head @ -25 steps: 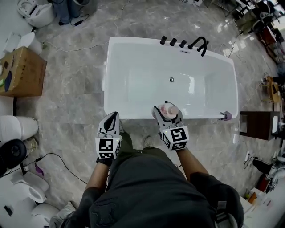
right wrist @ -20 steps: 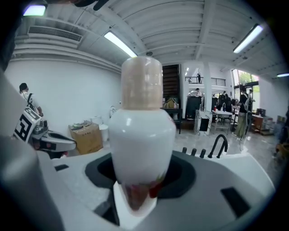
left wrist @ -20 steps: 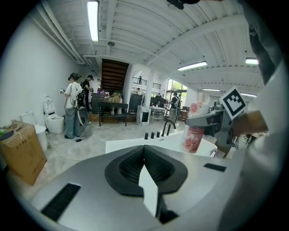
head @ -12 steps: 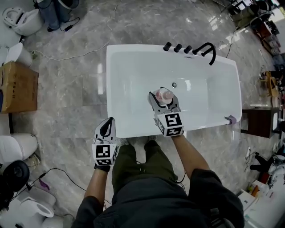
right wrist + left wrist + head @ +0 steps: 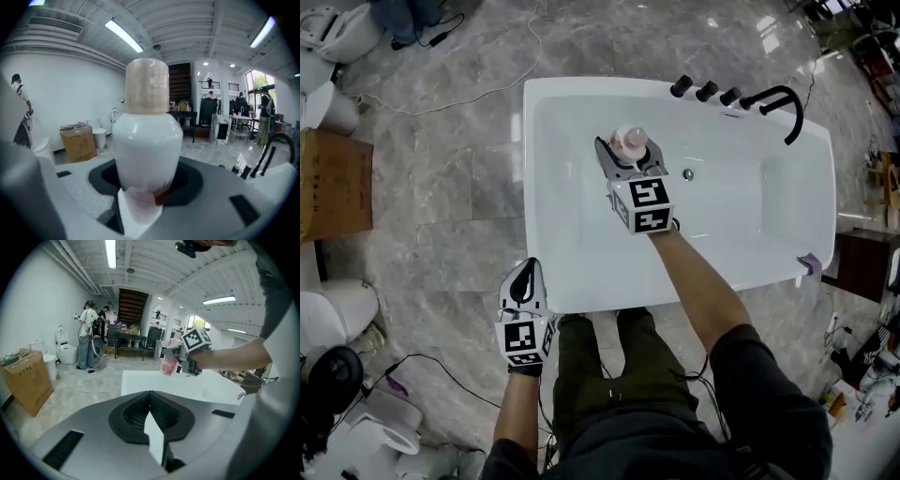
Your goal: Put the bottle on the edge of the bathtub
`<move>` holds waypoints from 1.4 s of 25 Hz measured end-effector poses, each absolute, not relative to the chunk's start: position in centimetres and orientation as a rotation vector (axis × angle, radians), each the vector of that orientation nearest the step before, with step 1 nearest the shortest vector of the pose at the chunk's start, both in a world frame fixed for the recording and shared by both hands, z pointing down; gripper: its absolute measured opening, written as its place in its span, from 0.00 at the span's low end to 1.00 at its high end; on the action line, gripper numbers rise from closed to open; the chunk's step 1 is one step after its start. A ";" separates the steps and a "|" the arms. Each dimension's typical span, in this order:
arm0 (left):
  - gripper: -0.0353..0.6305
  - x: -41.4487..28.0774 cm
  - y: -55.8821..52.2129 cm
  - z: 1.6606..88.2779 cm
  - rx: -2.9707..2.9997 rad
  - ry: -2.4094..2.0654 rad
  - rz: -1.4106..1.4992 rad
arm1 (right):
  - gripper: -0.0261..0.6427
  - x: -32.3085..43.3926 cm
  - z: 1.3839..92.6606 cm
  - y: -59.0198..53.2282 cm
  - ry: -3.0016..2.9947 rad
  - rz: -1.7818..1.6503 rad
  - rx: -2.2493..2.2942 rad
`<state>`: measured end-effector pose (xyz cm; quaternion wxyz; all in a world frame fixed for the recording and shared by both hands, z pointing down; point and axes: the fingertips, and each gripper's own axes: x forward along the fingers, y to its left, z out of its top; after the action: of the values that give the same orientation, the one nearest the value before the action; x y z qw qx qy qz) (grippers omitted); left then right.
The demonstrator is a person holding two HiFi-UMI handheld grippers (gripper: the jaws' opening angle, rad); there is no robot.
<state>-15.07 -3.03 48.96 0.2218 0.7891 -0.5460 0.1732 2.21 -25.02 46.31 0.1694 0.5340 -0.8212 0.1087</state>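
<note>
- While stretched out over the bathtub, pinches the bottle in the right gripper, with the arm extended from the near side across the white basin.
- Holds that bottle upright: long axis vertical, pale pinkish-beige cap on top and facing the head camera, base down toward the inside of the tub.
- Along the right gripper's own jaws, shows a rounded white body with a reddish print low down, the cap well above the jaws, and the long axis crossing them roughly at a right angle.
- Has those jaws spread fairly wide yet closed on the bottle, the pads pressing its lower body from either side.
- Suspends the bottle over the far half of the basin, left of the drain and near the row of black taps, apart from every rim.
- From the left gripper view, shows the bottle hanging in the air above the tub's white edge, not resting on it.
- Hovers with the left gripper outside the tub, just beside the near rim toward its left corner, above the marble floor.
- Presses the left jaws together, with nothing between them.
</note>
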 end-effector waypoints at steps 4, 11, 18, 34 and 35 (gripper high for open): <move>0.06 -14.9 -5.9 52.8 2.185 -1.487 0.509 | 0.36 1.7 50.4 -29.5 -2.327 0.299 1.507; 0.06 -13.9 -11.7 56.2 2.262 -1.459 0.523 | 0.36 1.0 54.9 -35.3 -2.324 0.253 1.488; 0.06 -13.4 -16.9 58.7 2.302 -1.464 0.494 | 0.36 0.0 58.0 -40.8 -2.328 0.220 1.489; 0.06 -14.6 -18.4 63.5 2.285 -1.446 0.504 | 0.36 -4.5 60.7 -49.5 -2.341 0.153 1.467; 0.06 -14.6 -18.5 63.5 2.283 -1.447 0.502 | 0.36 -4.7 60.7 -49.9 -2.341 0.150 1.467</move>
<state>-14.64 -18.51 63.52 0.1950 0.8146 -0.5161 0.1789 -4.72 -49.91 60.70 0.1862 0.5209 -0.8314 0.0532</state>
